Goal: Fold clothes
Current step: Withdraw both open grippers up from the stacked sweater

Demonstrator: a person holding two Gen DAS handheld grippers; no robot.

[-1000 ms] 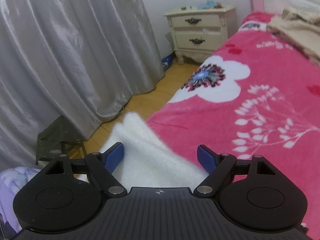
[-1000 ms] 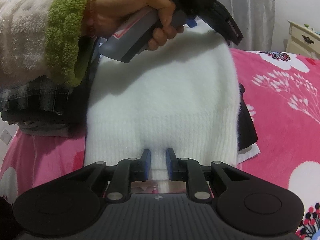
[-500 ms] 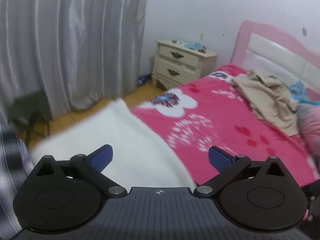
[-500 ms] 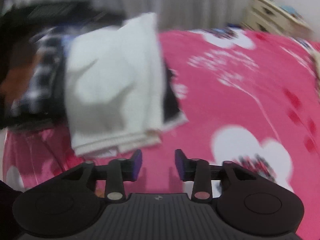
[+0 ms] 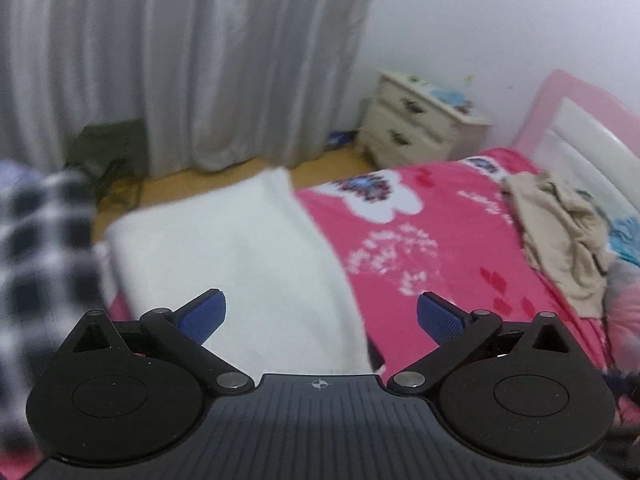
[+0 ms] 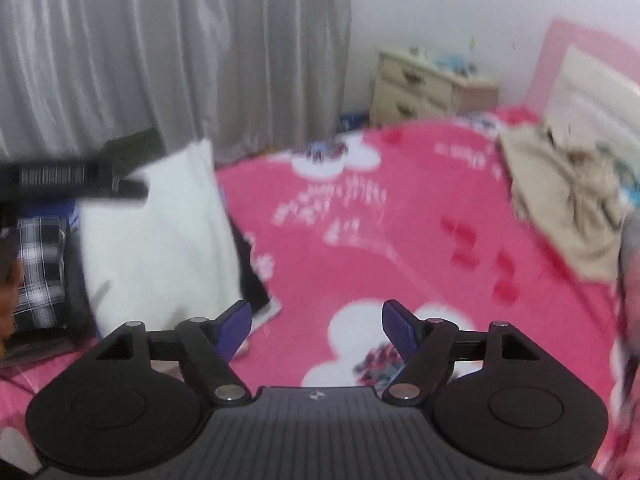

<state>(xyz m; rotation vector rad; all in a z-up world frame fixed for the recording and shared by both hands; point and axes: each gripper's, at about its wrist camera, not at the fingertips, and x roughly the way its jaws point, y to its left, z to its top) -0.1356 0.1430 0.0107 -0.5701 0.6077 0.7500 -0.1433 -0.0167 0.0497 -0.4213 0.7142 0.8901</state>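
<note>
Clothes first: folded white sweater (image 5: 240, 264) lies at bed (image 5: 460, 240) edge, blurred; its near end is cut off behind my left gripper (image 5: 320, 316), jaws wide apart w/ nothing between. Right gripper (image 6: 316, 326) jaws have just been opening, empty, over pink cover. Only right view shows dark garment (image 6: 252, 280) under sweater; beige clothes (image 6: 568, 200) by headboard too smeared to identify.

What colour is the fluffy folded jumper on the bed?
White. The jumper shows best in the left wrist view, lying on the pink flowered blanket.
</note>
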